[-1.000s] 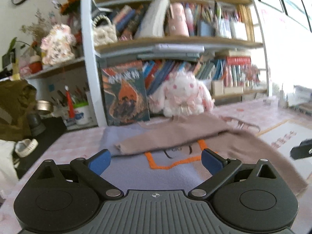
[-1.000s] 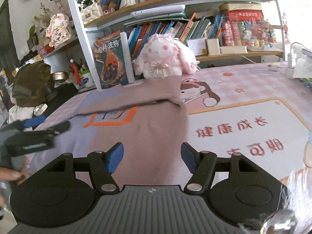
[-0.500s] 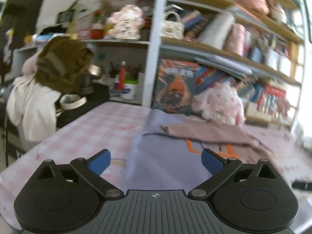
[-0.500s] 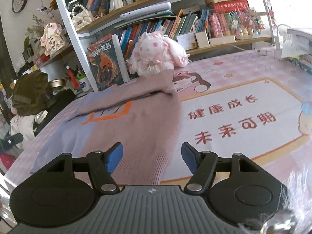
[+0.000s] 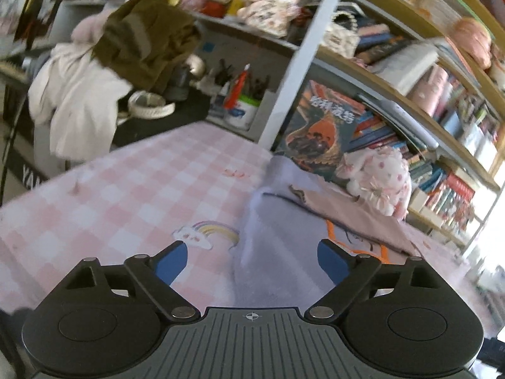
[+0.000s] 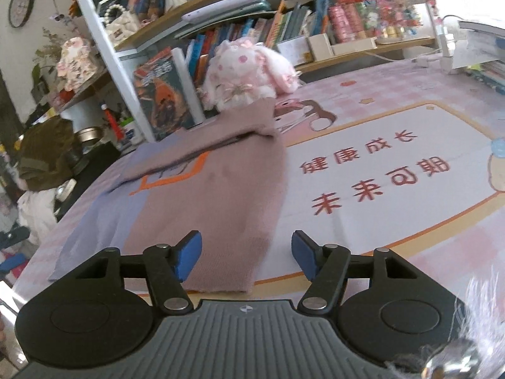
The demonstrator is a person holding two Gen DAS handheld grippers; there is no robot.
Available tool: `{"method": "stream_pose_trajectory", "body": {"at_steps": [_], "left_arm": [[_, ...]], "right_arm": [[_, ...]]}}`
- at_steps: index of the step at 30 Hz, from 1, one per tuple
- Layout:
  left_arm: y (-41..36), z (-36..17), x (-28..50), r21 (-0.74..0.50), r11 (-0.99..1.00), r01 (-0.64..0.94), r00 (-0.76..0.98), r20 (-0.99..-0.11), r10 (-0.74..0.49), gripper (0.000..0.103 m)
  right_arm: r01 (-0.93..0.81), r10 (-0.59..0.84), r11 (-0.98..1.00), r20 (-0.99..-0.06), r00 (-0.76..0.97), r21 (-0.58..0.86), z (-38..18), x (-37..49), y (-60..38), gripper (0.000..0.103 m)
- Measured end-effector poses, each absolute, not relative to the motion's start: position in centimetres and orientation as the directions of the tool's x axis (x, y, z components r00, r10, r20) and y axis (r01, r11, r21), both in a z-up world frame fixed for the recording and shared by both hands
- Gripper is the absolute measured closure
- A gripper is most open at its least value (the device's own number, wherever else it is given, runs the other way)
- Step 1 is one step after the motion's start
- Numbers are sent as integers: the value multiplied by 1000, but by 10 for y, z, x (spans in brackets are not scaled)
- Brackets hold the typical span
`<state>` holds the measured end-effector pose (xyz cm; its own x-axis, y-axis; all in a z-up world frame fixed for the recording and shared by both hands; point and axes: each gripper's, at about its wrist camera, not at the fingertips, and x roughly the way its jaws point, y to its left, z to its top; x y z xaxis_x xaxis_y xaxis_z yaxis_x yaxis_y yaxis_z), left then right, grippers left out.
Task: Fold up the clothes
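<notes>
A lavender and dusty-pink sweater with an orange outline print lies flat on the pink checked table cover, its pink half folded over the lavender part. In the left wrist view the sweater fills the lower middle. My left gripper is open and empty, above the sweater's left edge. My right gripper is open and empty, just above the sweater's near hem. The left gripper also shows at the far left of the right wrist view.
A white and pink plush rabbit sits at the table's back by a standing book. Bookshelves rise behind. A chair piled with clothes stands left. A printed mat covers the table's right side.
My left gripper has swung left, off the sweater's middle to its left edge. My right gripper has drawn back toward the near hem. Both stay open.
</notes>
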<state>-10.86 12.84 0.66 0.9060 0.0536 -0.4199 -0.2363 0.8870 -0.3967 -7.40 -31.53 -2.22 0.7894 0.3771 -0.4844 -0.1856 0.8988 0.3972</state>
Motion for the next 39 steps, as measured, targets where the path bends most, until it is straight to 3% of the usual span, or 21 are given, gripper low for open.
{"method": "stream_pose_trajectory", "body": {"at_steps": [4,13,22,25,27,29,31,34,39], "left_arm": [[137,-2,-109,-404,879,-253,895,-443,54,18],[150,-20,-101,-508,828,-238,883,-468,-33,32],[128,-16,-69,-386,904,-183,853,-520,-49,36],[121,-17,-62,-364,916,-168,847,-529,-55,62],[118,-19,-58,-365,915,-175,844,-533,-51,87],[118,-16,-60,-407,898,-167,857,-511,-72,96],[116,-8,-66,-445,887,-125,883,-457,-105,96],[110,-1,-63,-423,900,-107,877,-466,-115,95],[110,-8,-60,-408,903,-133,854,-510,-104,88]], "right_arm": [[-159,363,895,-475,802,416,-22,-74,-323,45],[-148,376,877,-462,803,457,-21,-68,-329,60],[-143,363,894,-496,789,425,-24,-56,-321,74],[-148,351,906,-506,788,397,-25,-51,-316,83],[-162,351,912,-510,785,377,-25,-48,-311,87],[-175,362,909,-509,781,377,-24,-45,-308,91],[-199,410,876,-459,789,440,-20,-47,-313,92],[-229,471,821,-395,788,522,-13,-47,-320,92],[-220,477,826,-435,764,519,-14,-43,-319,88]]}}
